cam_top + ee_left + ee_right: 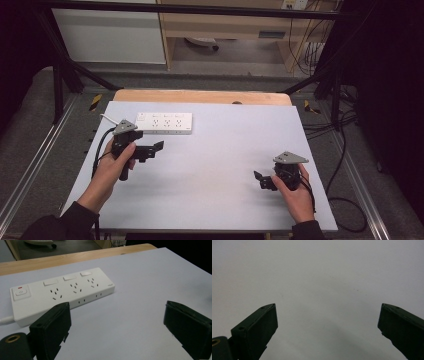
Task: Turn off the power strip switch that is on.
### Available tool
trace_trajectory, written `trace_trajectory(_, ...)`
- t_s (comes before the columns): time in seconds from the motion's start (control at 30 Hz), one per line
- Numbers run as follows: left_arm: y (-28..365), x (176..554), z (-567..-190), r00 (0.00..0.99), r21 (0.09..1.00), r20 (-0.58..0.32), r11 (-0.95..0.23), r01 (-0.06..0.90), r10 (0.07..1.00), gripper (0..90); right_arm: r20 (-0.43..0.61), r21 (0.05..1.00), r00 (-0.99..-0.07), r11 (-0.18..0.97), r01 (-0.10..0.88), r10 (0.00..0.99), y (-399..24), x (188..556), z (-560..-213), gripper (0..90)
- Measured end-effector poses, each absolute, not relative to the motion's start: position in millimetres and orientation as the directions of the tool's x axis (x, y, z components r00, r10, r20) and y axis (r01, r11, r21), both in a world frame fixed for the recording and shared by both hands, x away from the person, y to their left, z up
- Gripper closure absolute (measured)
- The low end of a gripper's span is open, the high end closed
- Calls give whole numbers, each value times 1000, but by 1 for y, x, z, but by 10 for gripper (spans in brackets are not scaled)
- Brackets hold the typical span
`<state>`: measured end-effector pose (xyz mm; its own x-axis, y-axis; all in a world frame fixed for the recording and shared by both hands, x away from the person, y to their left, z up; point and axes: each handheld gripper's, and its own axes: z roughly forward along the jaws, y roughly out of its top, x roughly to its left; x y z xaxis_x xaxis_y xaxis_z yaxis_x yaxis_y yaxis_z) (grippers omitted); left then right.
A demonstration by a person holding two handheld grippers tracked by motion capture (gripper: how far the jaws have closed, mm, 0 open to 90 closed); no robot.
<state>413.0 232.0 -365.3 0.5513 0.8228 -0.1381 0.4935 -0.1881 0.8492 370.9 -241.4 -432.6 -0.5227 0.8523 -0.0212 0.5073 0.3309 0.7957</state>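
On the table [210, 165], which is covered with a pale grey sheet, the person holds one gripper in each hand. The left gripper [150, 148] is at the left side of the table, just near of the white power strip [164, 123]. Its two black jaws stand wide apart and there is nothing between them. In the left gripper view, the left gripper [117, 322] points toward the power strip [62, 292], which lies flat at the far left part of the table. One jaw is close in front of the strip's long side, but I cannot tell if it touches it. The strip has a round button with a red mark at one end, then three groups of sockets, each with a white switch beside it.

The right gripper [261, 180] is at the near right side of the table, well apart from the strip. In the right gripper view, the right gripper [328, 325] also has its jaws spread wide, with only the bare grey surface between them; it holds nothing.
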Motion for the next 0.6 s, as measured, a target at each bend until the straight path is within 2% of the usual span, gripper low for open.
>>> trace_trajectory(0.6,246,390,-388,544,822,-161,-193,535,823,75,-26,792,-520,336,511,854,-241,372,-434,38)
